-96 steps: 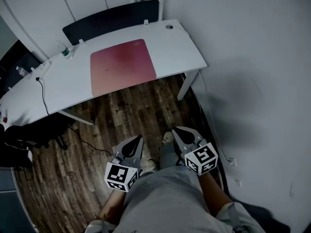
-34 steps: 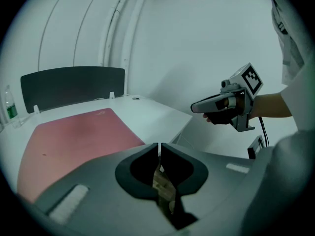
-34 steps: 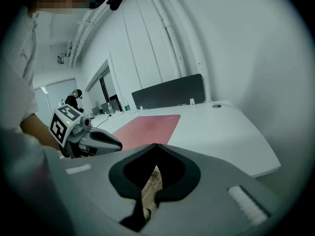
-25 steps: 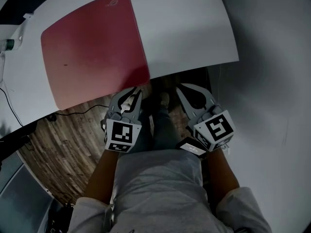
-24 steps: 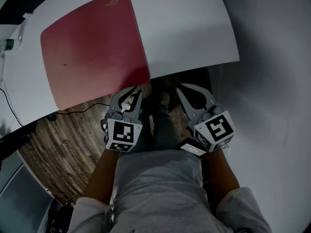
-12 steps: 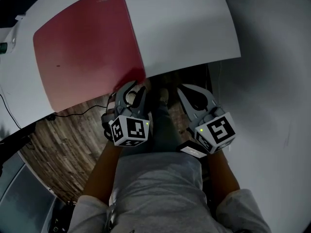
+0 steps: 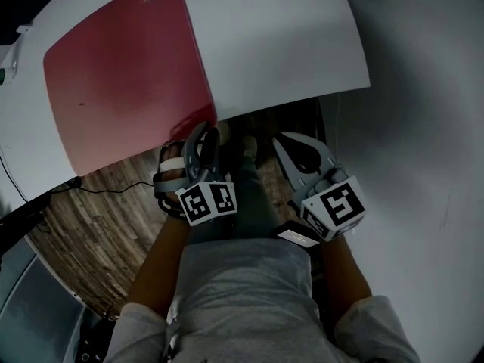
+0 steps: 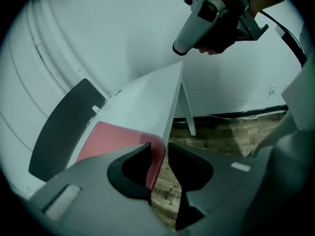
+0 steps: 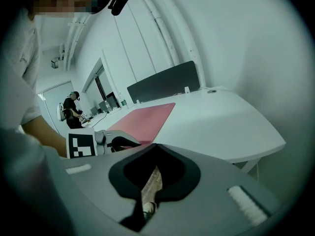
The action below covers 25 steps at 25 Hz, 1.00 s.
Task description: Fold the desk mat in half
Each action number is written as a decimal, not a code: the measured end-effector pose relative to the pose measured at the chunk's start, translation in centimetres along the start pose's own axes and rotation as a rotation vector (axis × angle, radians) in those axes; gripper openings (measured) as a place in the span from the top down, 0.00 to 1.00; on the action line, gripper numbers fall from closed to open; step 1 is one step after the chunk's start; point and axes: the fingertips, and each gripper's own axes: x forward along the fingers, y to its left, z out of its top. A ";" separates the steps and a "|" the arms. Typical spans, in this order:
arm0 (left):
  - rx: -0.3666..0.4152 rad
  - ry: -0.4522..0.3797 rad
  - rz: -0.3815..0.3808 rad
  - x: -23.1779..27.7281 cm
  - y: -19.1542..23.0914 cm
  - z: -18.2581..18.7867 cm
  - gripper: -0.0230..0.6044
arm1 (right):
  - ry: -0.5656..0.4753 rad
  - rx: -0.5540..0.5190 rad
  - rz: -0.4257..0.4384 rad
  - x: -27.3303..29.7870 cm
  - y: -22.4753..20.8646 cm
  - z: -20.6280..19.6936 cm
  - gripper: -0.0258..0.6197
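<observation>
The red desk mat (image 7: 121, 66) lies flat on the white desk (image 7: 287, 44), its near right corner at the desk's front edge. My left gripper (image 7: 203, 131) is turned on its side at that corner. In the left gripper view the mat's (image 8: 115, 139) corner sits in the gap of the left gripper (image 8: 160, 149); the jaws are closing and a gap still shows beside the mat. My right gripper (image 7: 281, 138) hangs shut in front of the desk, right of the mat, holding nothing. The right gripper view shows the mat (image 9: 145, 119) beyond the right gripper (image 9: 155, 146).
A dark panel (image 9: 165, 82) stands behind the desk. The desk leg (image 8: 189, 112) and wood floor (image 7: 98, 218) lie below its front edge, with a black cable (image 7: 98, 190) on the floor. My shoe (image 7: 246, 146) is between the grippers. A person (image 9: 71, 109) stands far off.
The left gripper has rolled onto its side and moved up to the mat's near right corner, and its jaws have opened around it. The right gripper has hardly moved.
</observation>
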 end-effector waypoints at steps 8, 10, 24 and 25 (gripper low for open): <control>-0.033 -0.007 0.018 0.1 0.5 0.1 0.82 | -0.002 -0.004 0.022 0.0 -0.2 -0.2 0.95; -0.046 -0.011 0.015 -0.1 0.6 0.2 0.86 | -0.003 -0.005 0.025 -0.1 -0.3 -0.3 0.95; -0.261 -0.051 0.026 -2.8 4.0 0.6 0.91 | -0.033 -0.057 0.080 -0.4 0.3 1.7 0.95; -0.270 -0.052 0.035 -3.2 4.4 0.7 0.91 | -0.038 -0.061 0.086 -0.6 0.3 1.9 0.95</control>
